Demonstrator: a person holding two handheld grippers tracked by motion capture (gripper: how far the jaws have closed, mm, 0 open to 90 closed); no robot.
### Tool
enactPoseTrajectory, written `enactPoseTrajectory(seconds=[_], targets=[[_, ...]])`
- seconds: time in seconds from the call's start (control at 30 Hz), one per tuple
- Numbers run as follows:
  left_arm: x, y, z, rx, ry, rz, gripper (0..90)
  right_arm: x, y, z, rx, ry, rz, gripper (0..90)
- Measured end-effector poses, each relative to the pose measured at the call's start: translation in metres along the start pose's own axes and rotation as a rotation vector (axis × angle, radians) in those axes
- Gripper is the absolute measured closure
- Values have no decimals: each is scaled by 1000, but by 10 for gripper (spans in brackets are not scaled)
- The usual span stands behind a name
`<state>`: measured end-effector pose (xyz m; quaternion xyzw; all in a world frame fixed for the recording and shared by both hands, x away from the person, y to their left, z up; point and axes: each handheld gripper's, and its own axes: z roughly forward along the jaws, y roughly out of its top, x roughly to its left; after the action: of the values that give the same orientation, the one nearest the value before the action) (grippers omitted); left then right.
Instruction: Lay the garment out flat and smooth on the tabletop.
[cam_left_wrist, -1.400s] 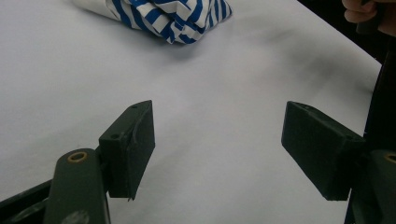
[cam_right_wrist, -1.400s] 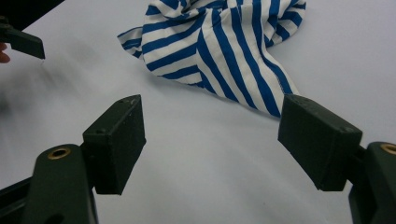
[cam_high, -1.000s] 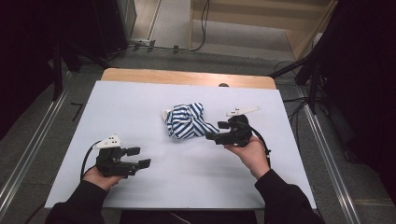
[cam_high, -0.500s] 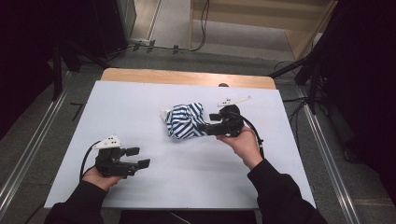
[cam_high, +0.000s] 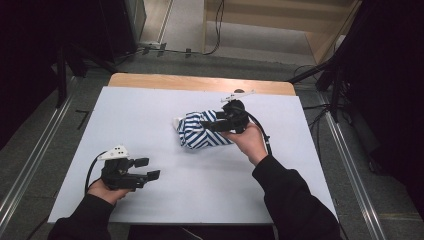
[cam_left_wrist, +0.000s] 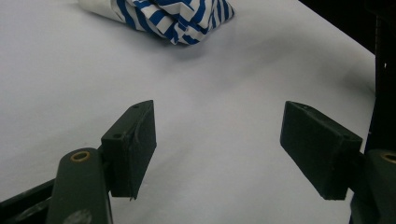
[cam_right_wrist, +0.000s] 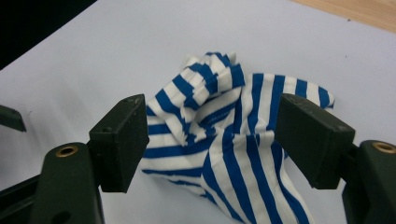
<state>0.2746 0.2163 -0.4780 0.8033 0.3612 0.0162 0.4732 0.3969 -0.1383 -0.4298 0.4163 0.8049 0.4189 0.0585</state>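
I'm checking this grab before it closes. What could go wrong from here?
1. The right gripper is open over a bunched fold of the striped cloth; closing may pinch several layers, so the cloth could lift as a lump rather than spread.
2. The left gripper is open and far from the cloth, so nothing pins it; a pull may drag the whole bundle across the table.

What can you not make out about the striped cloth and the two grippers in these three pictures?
- Striped cloth: what garment it is; it lies crumpled, and the right gripper covers part of it in the high view.
- Cloth's near end: cut off by the bottom edge in the right gripper view.
- Left gripper: whether it touches the table, too small in the high view.
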Motion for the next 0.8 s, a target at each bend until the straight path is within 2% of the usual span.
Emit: enactPoseTrajectory(seconds=[0.37, 0.53, 0.7, 0.8], targets=[[-1, 0, 0, 8, 4, 9, 274, -2, 27, 21, 20, -22, -1, 256], [-2, 0, 1, 11, 7, 21, 274, -4, 35, 34, 53, -44, -9, 256], [-1, -1, 1, 10, 6, 20, 274, -6, 38, 50, 92, -47, -3, 261], [-1, -1, 0, 12, 4, 22, 274, -4, 36, 58, 120, -74, -15, 287]])
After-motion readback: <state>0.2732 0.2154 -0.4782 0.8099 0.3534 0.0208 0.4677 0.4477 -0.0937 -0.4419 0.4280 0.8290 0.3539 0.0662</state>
